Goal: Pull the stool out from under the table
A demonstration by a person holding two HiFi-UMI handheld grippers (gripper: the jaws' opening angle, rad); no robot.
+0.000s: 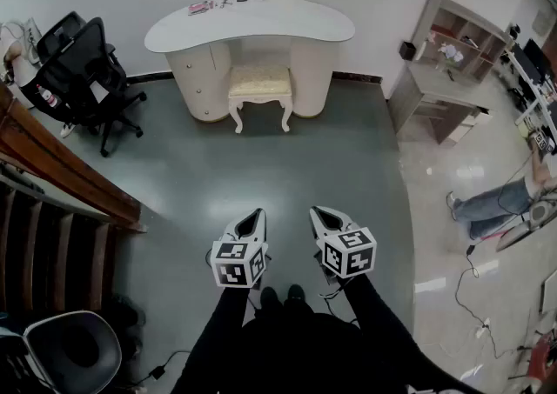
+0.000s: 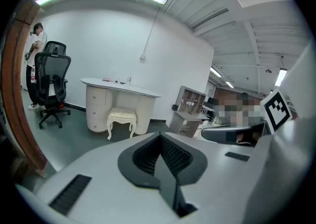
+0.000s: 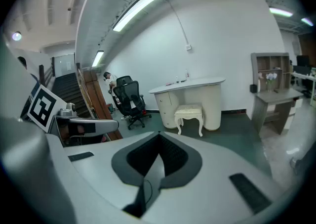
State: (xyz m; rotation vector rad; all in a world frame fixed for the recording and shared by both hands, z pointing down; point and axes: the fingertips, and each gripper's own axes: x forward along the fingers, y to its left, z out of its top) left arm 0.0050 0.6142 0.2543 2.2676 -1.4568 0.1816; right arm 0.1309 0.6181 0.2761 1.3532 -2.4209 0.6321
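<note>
A cream stool (image 1: 260, 88) with a cushioned top and curved legs stands half under the white kidney-shaped table (image 1: 250, 23) by the far wall. It shows small in the left gripper view as the stool (image 2: 121, 119) under the table (image 2: 121, 89), and in the right gripper view as the stool (image 3: 189, 114) under the table (image 3: 190, 88). My left gripper (image 1: 252, 220) and right gripper (image 1: 324, 217) are held side by side low over the grey floor, far short of the stool. Both are shut with nothing between their jaws.
A black office chair (image 1: 83, 66) stands left of the table, with a person (image 2: 35, 45) behind it. A grey shelf desk (image 1: 448, 70) is at the right. A wooden stair rail (image 1: 61, 170) runs at left. A seated person's legs (image 1: 492, 203) and floor cables (image 1: 474, 297) lie right.
</note>
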